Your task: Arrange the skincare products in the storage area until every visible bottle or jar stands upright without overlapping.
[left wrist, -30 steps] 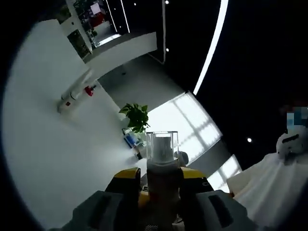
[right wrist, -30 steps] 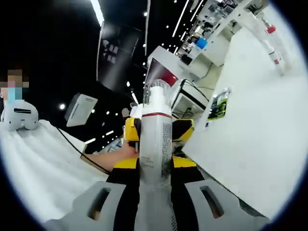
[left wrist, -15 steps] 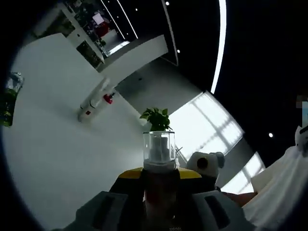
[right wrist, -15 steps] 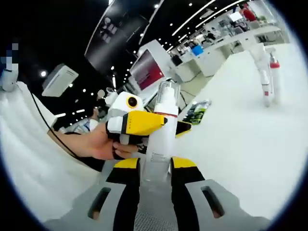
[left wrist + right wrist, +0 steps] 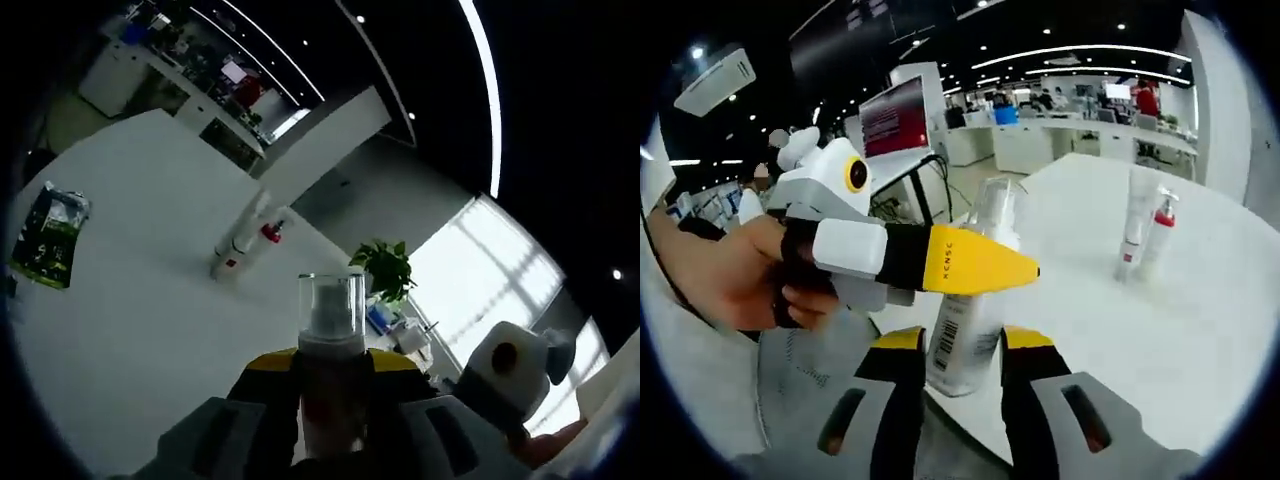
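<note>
Compared with a moment ago both views have swung down toward the white table (image 5: pixel 1200 330), each bottle now held above it: the left gripper (image 5: pixel 330 420) clamps a clear-capped bottle (image 5: pixel 330 330), the right gripper (image 5: pixel 965 400) a white bottle (image 5: pixel 970 320), near setting down.

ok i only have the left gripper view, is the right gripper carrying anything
observer: yes, the right gripper is shut on a white plastic bottle with a clear cap, barcode label showing
operator: and the pair across the table, standing
observer: both upright, a white tube beside a white bottle with a red pump on the white table
operator: where am i in that view
observer: the left gripper crosses in front of that bottle, in a person's hand
</note>
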The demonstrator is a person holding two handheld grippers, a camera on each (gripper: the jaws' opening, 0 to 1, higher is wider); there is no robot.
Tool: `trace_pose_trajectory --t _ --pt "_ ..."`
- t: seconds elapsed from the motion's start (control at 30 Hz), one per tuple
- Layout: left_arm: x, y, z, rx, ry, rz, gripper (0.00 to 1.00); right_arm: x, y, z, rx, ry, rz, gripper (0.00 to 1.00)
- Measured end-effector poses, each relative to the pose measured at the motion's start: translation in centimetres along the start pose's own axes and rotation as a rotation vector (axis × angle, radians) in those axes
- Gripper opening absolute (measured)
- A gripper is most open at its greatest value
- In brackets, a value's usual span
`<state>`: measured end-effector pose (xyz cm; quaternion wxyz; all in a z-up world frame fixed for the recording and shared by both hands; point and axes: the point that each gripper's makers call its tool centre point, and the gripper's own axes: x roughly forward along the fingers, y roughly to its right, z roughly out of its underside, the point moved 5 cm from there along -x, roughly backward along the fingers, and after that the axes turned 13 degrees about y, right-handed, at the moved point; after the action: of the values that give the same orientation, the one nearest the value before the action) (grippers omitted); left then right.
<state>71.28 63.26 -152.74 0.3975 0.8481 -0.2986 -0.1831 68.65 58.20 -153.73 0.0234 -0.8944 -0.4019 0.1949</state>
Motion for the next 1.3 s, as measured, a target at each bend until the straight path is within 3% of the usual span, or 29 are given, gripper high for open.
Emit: trace_pose_trajectory --t 0.17,0.33,0.4,0.5,0.6,0.63,0.7,0.73,0.8,0.83,0.87,0.97,1.13,1.3 --pt "-0.2 -0.1 0.2 -0.053 -0.015 0.021 0.25 -0.6 0.3 0.0 0.104 0.025 -0.037 0.23" --pt "-0.1 0.6 0.3 -0.060 -0.051 0.118 0.26 -1.7 1.0 -0.3 0.281 0.077 -0.110 0.21" --pt "-0.1 1.0 0.2 -0.053 -0.066 0.165 0.25 -2.2 1.0 -0.6 0.364 0.101 -0.171 0.22" --pt "-0.2 1.8 -0.1 -0.104 -0.088 0.256 0.25 -2.9 1.2 -1.4 0.499 0.157 -0.275 0.21" --pt "-0.5 2.7 0.0 -0.122 -0.115 0.337 0.25 -3.4 1.4 -2.0 0.564 0.186 -0.332 0.21" --pt "-0.6 3.0 0.0 -0.121 -0.119 0.358 0.26 -3.7 0.9 -2.2 0.597 0.187 -0.389 0.21" --pt "-0.6 3.3 -0.1 -0.116 -0.121 0.396 0.27 -3.8 0.8 -2.5 0.649 0.203 -0.425 0.21" --pt "-0.7 3.6 -0.1 -0.116 -0.119 0.417 0.28 -4.1 0.2 -2.5 0.704 0.180 -0.502 0.21" --pt "-0.8 4.2 -0.2 -0.135 -0.120 0.452 0.30 -4.0 0.1 -2.7 0.733 0.211 -0.518 0.21" --pt "-0.9 4.3 -0.2 -0.140 -0.118 0.463 0.30 -4.3 -0.5 -2.8 0.784 0.200 -0.581 0.21" --pt "-1.1 4.8 -0.3 -0.168 -0.120 0.505 0.31 -4.4 -0.5 -2.9 0.816 0.209 -0.599 0.21" --pt "-1.2 4.8 -0.5 -0.228 -0.102 0.492 0.30 -4.5 -0.4 -3.0 0.882 0.247 -0.615 0.21" --pt "-1.3 4.6 -0.3 -0.257 -0.120 0.459 0.28 -4.2 -0.8 -2.7 0.876 0.231 -0.609 0.22" --pt "-1.1 2.7 -0.7 -0.225 -0.075 0.339 0.26 -3.3 0.4 -1.9 0.746 0.237 -0.466 0.23"
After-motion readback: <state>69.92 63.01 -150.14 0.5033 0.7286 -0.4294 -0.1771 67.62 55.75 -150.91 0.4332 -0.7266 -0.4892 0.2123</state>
